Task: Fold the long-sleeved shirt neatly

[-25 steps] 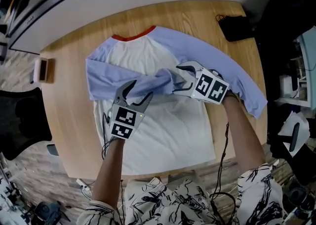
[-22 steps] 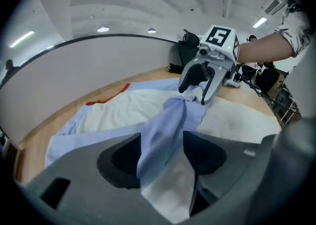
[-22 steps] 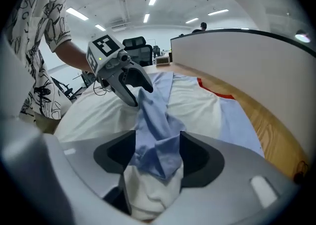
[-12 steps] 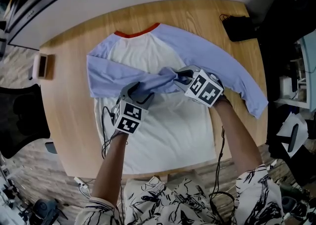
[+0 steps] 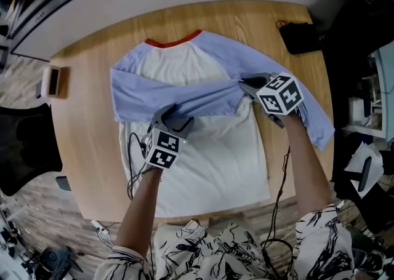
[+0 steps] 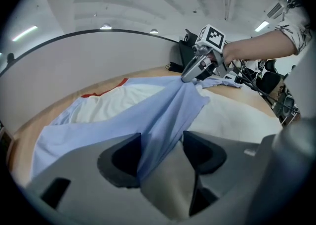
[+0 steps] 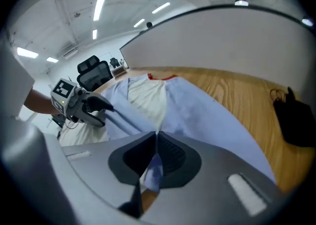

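A long-sleeved shirt (image 5: 197,156) with a white body, blue sleeves and a red collar lies flat on the wooden table (image 5: 86,143). One blue sleeve (image 5: 184,91) is folded across the chest. My right gripper (image 5: 243,83) is shut on that sleeve's end (image 7: 154,168) and holds it stretched toward the right. My left gripper (image 5: 175,116) stands open over the sleeve's lower edge. In the left gripper view the blue cloth (image 6: 163,115) runs between the parted jaws and lies against one pad only. The other sleeve (image 5: 295,100) lies spread out to the right.
A black bag (image 5: 301,36) with a cord sits at the table's far right corner. A small wooden block (image 5: 54,83) lies at the left edge. A black chair (image 5: 24,149) stands left of the table. Cables hang from both grippers.
My right gripper closed on the sleeve's end and drew it to the right, pulling the sleeve straight across the chest. My left gripper sank a little onto the sleeve.
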`<state>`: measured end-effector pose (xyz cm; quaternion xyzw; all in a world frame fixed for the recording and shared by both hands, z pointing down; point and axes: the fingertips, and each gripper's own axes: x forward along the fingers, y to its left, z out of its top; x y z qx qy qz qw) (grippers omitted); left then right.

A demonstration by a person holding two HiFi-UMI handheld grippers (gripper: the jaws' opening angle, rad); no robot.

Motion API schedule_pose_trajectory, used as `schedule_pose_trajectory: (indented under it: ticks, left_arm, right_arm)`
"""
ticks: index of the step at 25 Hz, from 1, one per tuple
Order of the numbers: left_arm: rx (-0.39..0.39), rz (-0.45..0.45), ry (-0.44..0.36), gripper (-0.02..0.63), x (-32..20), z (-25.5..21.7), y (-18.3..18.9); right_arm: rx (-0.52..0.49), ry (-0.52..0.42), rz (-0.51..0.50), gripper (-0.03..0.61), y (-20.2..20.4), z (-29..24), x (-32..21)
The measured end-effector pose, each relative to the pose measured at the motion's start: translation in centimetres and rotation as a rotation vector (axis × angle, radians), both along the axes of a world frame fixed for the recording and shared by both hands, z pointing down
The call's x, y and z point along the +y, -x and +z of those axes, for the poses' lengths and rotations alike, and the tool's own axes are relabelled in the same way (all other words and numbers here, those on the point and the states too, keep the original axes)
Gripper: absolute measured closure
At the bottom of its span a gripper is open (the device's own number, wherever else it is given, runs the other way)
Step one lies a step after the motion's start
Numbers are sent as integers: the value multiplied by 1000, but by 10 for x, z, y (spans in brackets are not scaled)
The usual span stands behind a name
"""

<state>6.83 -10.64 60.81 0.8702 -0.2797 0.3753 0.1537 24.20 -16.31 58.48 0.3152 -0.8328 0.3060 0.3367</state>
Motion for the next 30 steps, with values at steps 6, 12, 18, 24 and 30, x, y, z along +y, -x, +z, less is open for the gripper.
schedule_pose_trajectory:
  ticks: [6, 12, 18, 24, 30]
  left_arm:
    - [-5, 22, 11, 298, 2, -6, -2]
    - [63, 61, -69, 325, 11, -37, -26]
    - [2, 72, -28, 311, 22, -7, -44]
    - [15, 71, -31, 304, 20, -12, -44]
    - [86, 64, -90, 301, 13, -48, -66]
  right_arm:
    - [39, 49, 14, 487, -1, 9, 7]
    - [49, -207, -41, 421, 8, -29, 26]
    - [263, -239, -123, 336, 23, 12, 52]
    - [103, -267, 10, 330, 1, -11, 60]
    - [43, -281, 446, 241, -160, -38, 107]
